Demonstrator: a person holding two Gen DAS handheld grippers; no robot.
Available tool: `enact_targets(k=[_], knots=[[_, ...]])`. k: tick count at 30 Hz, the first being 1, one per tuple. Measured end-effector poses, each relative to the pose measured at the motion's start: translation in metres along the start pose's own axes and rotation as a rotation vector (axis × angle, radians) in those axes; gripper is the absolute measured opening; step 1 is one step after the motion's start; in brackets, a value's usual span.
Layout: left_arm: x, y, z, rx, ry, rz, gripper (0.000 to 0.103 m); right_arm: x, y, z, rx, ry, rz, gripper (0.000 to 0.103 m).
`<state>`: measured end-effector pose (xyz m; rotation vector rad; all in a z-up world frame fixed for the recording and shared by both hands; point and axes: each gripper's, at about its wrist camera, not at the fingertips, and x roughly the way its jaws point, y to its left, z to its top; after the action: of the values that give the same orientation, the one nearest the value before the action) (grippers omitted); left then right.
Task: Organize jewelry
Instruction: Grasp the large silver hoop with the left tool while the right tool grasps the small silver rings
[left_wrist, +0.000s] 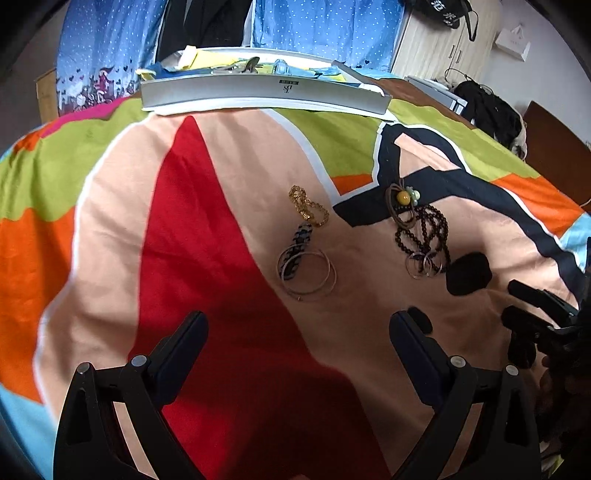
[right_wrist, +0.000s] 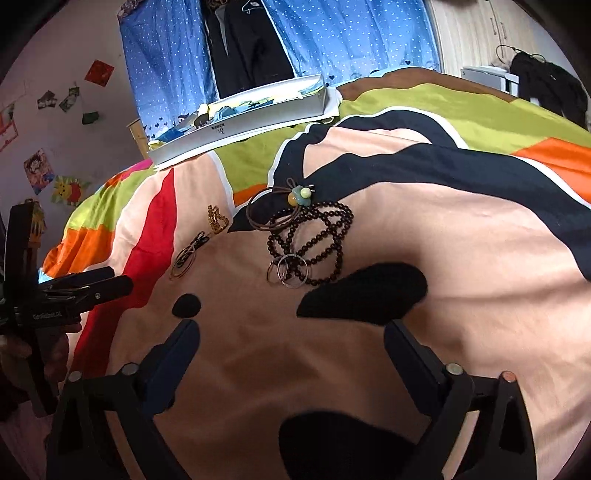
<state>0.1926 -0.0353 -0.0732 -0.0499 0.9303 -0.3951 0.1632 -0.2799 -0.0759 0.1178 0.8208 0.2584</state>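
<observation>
The left gripper (left_wrist: 299, 332) hovered above the colourful bedspread (left_wrist: 110, 229) with its jaws spread wide and nothing between them. Ahead of it and slightly to its left lay thin metal hoop bangles (left_wrist: 308, 275), with a blue-and-black patterned piece (left_wrist: 300, 240) lying across them and a gold chain bracelet (left_wrist: 308, 206) just beyond, touching that piece's far end. Ahead and to its right sat a second cluster: a brown cord loop with a yellow and green bead charm (left_wrist: 405, 199), a tangle of dark beaded strands (left_wrist: 424, 232) and a few small silver rings (left_wrist: 423, 266) at the near edge of the beads. Far ahead, at the back of the bed, stood a shallow grey tray (left_wrist: 266, 92) already holding assorted items too small to identify.

The right gripper (right_wrist: 291, 332) was likewise released and empty, poised over the bedspread. To its left and farther off lay the hoops (right_wrist: 183, 264) and the gold chain (right_wrist: 217, 219); almost straight ahead, near its fingertips, lay the beaded strands (right_wrist: 314, 240), the rings (right_wrist: 290, 273) and the cord charm (right_wrist: 299, 195). The tray (right_wrist: 240, 122) sat well beyond, ahead and left.

Judging by this, the sorting had barely started: every visible piece of jewelry lay loose on the cover, the two clusters unseparated, and neither tool had taken hold of anything. Picking up, untangling and placing all remained.
</observation>
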Motion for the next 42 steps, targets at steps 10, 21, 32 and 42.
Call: enact_targets(k=[10, 21, 32, 42], knots=[[0.034, 0.019, 0.02, -0.047, 0.067, -0.068, 0.051, 0.037, -0.002, 0.016, 0.012, 0.064, 0.015, 0.061], [0.054, 0.032, 0.022, -0.045, 0.128, -0.073, 0.021, 0.077, 0.001, 0.028, 0.015, 0.13, -0.032, 0.048], [0.048, 0.024, 0.011, -0.003, 0.148, -0.146, 0.002, 0.076, 0.007, 0.022, 0.067, 0.085, -0.05, 0.03], [0.049, -0.001, 0.005, 0.048, 0.159, -0.171, 0.0, 0.067, 0.015, 0.012, 0.055, 0.083, -0.011, 0.03]])
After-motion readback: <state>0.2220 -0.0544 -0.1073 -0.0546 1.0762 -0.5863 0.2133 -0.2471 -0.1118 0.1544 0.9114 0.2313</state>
